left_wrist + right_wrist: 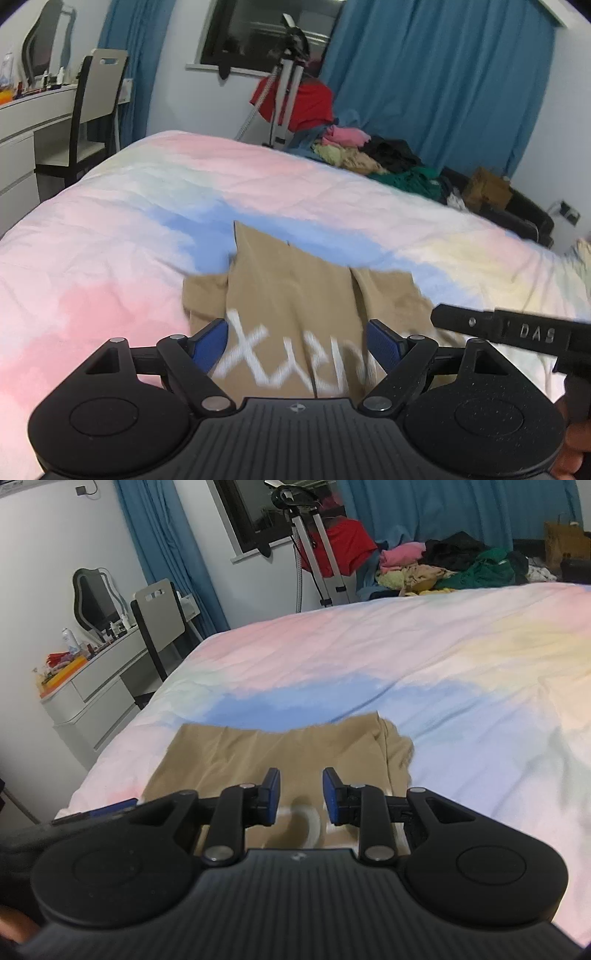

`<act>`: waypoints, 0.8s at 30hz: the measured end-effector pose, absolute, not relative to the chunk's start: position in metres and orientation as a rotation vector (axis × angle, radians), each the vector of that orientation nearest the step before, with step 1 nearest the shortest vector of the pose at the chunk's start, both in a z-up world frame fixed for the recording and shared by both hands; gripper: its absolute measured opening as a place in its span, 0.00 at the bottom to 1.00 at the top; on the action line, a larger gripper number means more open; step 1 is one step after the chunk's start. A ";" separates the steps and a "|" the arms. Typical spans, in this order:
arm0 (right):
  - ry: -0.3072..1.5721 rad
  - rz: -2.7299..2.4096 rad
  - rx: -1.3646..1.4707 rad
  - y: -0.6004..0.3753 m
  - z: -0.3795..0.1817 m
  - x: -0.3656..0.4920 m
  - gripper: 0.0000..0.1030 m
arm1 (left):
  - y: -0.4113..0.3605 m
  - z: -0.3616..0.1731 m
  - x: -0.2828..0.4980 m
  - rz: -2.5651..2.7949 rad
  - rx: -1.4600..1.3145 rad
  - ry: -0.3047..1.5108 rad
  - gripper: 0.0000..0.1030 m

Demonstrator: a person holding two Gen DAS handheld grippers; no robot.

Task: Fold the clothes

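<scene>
A tan shirt [295, 291] with white lettering lies partly folded on the pastel bed cover [110, 236]. My left gripper [295, 343] is open above its near, lettered end, with blue pads either side of the print. My right gripper shows in the left wrist view as a black finger [495, 326] at the right, over the shirt's right edge. In the right wrist view the shirt [280, 746] lies flat ahead, and my right gripper [301, 794] is open with a narrow gap, empty, above its near end. The left gripper's tip [110, 808] shows at the lower left.
A pile of unfolded clothes [373, 155] lies at the far side of the bed, also in the right wrist view [443, 568]. A tripod [288, 85] with a red garment stands by the window. A white desk [33, 122] and chair [92, 110] stand on the left.
</scene>
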State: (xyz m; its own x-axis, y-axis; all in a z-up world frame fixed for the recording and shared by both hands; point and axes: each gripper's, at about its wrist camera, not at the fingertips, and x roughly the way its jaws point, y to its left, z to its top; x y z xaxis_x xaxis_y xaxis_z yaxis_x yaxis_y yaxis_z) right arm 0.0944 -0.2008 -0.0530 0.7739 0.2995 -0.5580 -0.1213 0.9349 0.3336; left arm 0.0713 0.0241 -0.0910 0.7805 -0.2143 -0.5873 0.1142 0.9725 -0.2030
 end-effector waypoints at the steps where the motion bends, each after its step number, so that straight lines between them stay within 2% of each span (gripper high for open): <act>1: 0.666 0.227 0.280 -0.199 -0.057 0.094 0.28 | 0.023 -0.096 0.070 -0.171 -0.150 0.667 0.80; 5: 0.760 0.219 0.227 -0.190 -0.081 0.098 0.28 | 0.021 -0.118 0.075 -0.143 -0.131 0.749 0.83; 8: 0.796 0.215 0.229 -0.188 -0.094 0.104 0.28 | 0.034 -0.119 0.073 -0.144 -0.221 0.776 0.81; 16: 0.802 0.208 0.288 -0.195 -0.092 0.102 0.28 | 0.103 -0.106 0.035 -0.248 -0.750 0.780 0.82; 19: 0.807 0.203 0.296 -0.193 -0.092 0.102 0.29 | 0.116 -0.122 0.033 -0.291 -0.928 0.833 0.82; 24: 0.809 0.199 0.303 -0.193 -0.091 0.102 0.29 | 0.107 -0.150 0.049 -0.306 -1.039 0.915 0.82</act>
State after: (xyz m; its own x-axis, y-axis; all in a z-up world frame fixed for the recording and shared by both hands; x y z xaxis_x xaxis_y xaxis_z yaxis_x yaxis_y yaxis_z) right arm 0.1020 -0.1932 -0.0908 0.6747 0.2891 -0.6791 -0.0592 0.9383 0.3406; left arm 0.0492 0.1075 -0.1498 0.6072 -0.6145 -0.5038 -0.1878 0.5051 -0.8424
